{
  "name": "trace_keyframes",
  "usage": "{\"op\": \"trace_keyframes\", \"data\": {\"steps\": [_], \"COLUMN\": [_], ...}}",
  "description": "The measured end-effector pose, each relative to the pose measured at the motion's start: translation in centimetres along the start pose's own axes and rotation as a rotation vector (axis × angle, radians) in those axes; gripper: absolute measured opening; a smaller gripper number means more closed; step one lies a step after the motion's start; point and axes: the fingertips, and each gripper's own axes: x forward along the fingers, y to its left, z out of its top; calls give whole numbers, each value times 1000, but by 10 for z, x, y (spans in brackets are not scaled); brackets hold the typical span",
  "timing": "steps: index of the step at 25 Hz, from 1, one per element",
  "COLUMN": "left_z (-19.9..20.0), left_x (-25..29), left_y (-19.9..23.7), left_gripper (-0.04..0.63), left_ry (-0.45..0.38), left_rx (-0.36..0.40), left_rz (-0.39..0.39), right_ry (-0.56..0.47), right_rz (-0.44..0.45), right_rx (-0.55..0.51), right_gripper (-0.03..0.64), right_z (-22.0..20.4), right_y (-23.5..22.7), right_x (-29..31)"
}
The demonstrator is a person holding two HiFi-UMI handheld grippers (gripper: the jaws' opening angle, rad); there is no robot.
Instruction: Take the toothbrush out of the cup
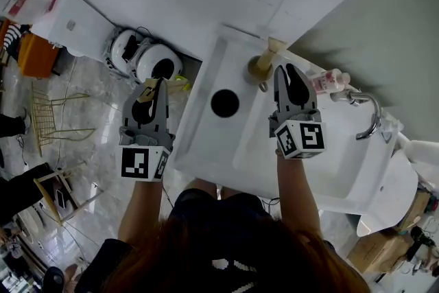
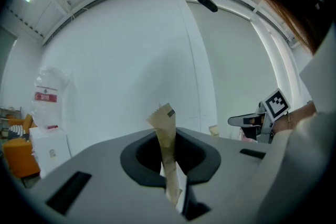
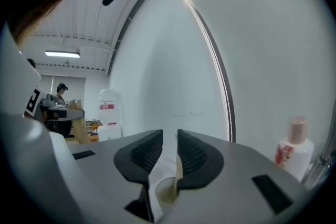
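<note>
The left tongs (image 1: 157,84) hang outside the basin's left rim (image 1: 197,121), over open floor (image 1: 89,147). There is free room on their left and below them; beyond their tips sit two round white appliances (image 1: 145,57). Their jaws are pressed together on a tan paper-wrapped toothbrush (image 2: 167,150), which stands up out of the pinch with its serrated end on top.

Between the two tongs lies the bare basin with its one drain hole (image 1: 225,103), an open stretch with nothing standing in it.

The right tongs (image 1: 287,72) reach over the basin's far rim, close to the white wall. Their jaws are spread a little, with a narrow gap between the pads. Just ahead of and below the tips stands the cup (image 1: 257,69). The second wrapped toothbrush (image 1: 275,47) is in that cup, its stem rising into the gap close against the right-hand jaw; I cannot tell whether it touches the pad. Room is tight here, with the wall ahead, a pink-capped bottle (image 1: 330,81) just to the right of the tips, and the faucet (image 1: 369,110) beyond that.

Counted: two toothbrushes, one cup, one bottle, one faucet.
</note>
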Motion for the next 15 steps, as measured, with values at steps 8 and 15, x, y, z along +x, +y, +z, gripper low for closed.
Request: {"op": "trace_keyframes", "data": {"steps": [8,15], "left_z": [-9,-16], "left_x": [-10,-18], "left_y": [10,16], "left_gripper": [37,37], "left_ry": [10,23], "left_rx": [-4,-7], "left_rz": [41,54], "right_ry": [142,179], "right_rz": [-45,-54], "right_rx": [0,-5], "right_gripper": [213,109], "right_z": [-58,-74], "right_y": [-23,-28], "right_x": [56,72]}}
